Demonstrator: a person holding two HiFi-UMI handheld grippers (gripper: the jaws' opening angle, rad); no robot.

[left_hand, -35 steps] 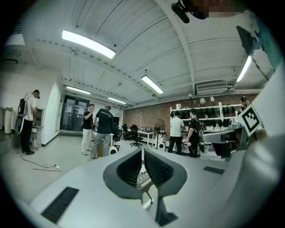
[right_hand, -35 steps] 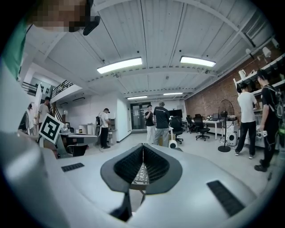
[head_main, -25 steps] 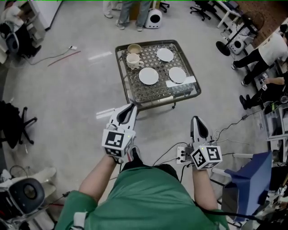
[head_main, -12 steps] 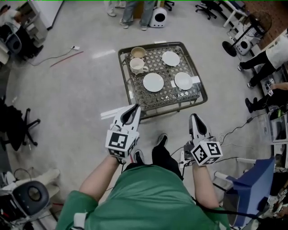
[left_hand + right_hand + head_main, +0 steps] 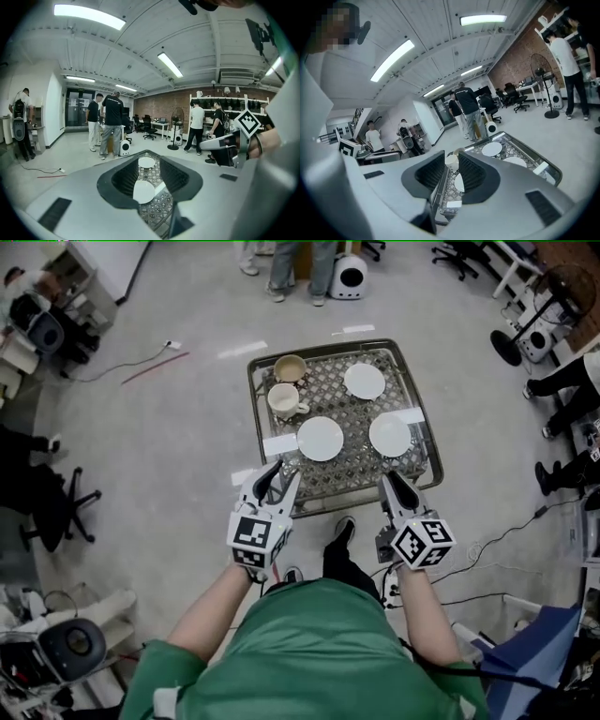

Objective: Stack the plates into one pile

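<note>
Nothing stacked: three round white plates (image 5: 321,438) lie apart on the metal mesh table (image 5: 254,390); left gripper (image 5: 284,472) and right gripper (image 5: 388,480), opening, hold nothing.

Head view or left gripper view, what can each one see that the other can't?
Only the head view: the tan cup, the white cup, the right-hand plate and the green shirt. Only the left gripper view: ceiling lights and shelves on a brick wall. Both: the mesh table, the middle plate and the far plate.
</note>
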